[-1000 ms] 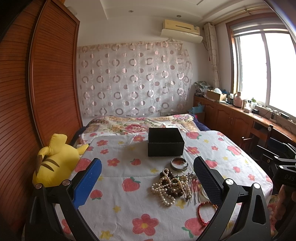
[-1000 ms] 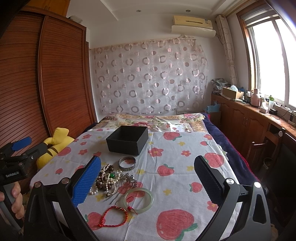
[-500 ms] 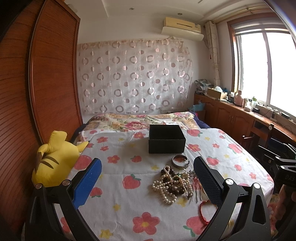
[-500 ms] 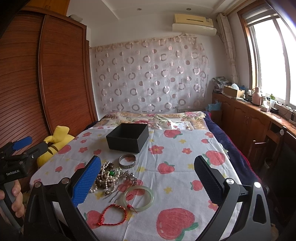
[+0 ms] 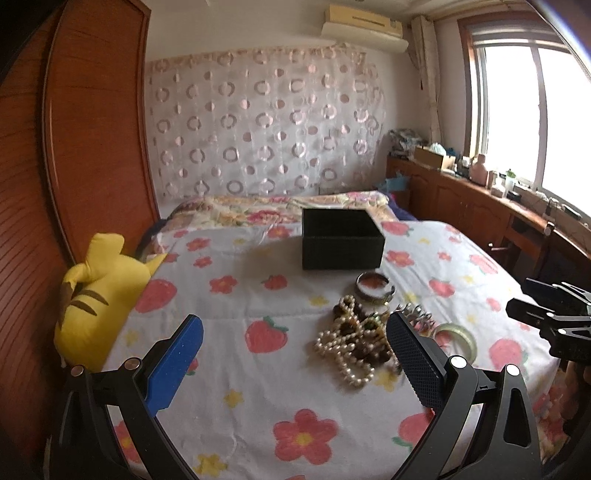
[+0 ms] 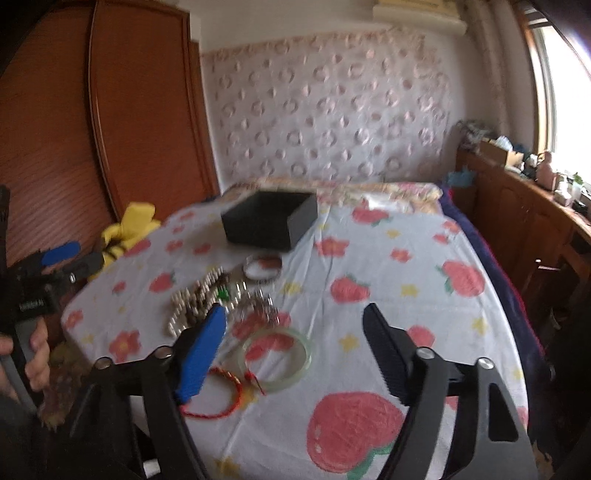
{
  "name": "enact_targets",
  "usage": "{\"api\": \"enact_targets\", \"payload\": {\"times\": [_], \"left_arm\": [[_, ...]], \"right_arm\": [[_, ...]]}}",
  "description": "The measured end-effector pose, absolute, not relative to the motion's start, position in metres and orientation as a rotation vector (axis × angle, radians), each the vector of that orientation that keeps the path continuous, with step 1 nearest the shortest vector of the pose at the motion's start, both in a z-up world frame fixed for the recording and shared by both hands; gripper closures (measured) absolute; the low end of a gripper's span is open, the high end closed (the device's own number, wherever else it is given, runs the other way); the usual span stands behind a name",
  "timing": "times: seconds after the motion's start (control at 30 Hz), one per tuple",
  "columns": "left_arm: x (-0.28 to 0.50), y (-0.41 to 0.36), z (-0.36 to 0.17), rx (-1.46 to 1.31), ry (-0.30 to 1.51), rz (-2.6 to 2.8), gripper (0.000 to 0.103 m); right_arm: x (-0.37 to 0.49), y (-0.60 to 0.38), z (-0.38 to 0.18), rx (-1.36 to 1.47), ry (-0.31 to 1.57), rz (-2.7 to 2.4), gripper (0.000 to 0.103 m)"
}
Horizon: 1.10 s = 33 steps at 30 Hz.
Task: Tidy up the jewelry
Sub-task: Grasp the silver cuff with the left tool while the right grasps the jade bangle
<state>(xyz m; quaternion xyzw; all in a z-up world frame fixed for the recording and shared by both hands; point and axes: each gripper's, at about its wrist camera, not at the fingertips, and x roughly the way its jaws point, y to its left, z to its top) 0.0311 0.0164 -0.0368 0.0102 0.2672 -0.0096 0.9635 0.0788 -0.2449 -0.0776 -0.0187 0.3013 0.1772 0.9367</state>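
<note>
Bedroom: wooden wardrobe (image 5: 92, 122) left, circle-print curtain (image 5: 258, 122) behind, bright window (image 5: 524, 110) right, air conditioner (image 5: 364, 26) above.

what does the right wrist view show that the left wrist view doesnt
Only the right wrist view: the red cord bracelet, the whole green bangle, and a hand gripping the left claw's handle. Its own right claw is closing on nothing.

Only the left wrist view: the air conditioner in full, and the open left claw.

Both: black box, pearl pile, silver bangle, yellow plush.
</note>
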Motion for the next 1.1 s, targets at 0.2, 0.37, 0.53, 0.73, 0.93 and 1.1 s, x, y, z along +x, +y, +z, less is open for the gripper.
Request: {"api": "enact_targets", "payload": {"times": [0.2, 0.37, 0.53, 0.73, 0.93, 1.1], "left_arm": [[0.047, 0.022, -0.054, 0.029, 0.587, -0.034, 0.007], [0.062, 0.017, -0.070, 0.053, 0.633, -0.072, 0.007], [0.077, 0.010, -0.078, 0.063, 0.669, -0.132, 0.007], [0.103, -0.004, -0.081, 0.088, 0.693, -0.200, 0.007], [0.130, -0.014, -0.085, 0.080, 0.744, -0.278, 0.007], [0.151, -0.025, -0.082, 0.086, 0.772, -0.339, 0.007]], "right_arm": [[0.097, -0.239, -0.102, -0.089, 0.718, 0.406, 0.052], [0.117, -0.231, -0.120, -0.143, 0.807, 0.456, 0.057], [0.139, -0.228, -0.132, -0.187, 0.882, 0.471, 0.067], [0.150, -0.224, -0.134, -0.250, 0.899, 0.493, 0.092], [0.153, -0.240, -0.131, -0.243, 0.864, 0.453, 0.095], [0.151, -0.261, -0.122, -0.234, 0.822, 0.398, 0.095]]}}
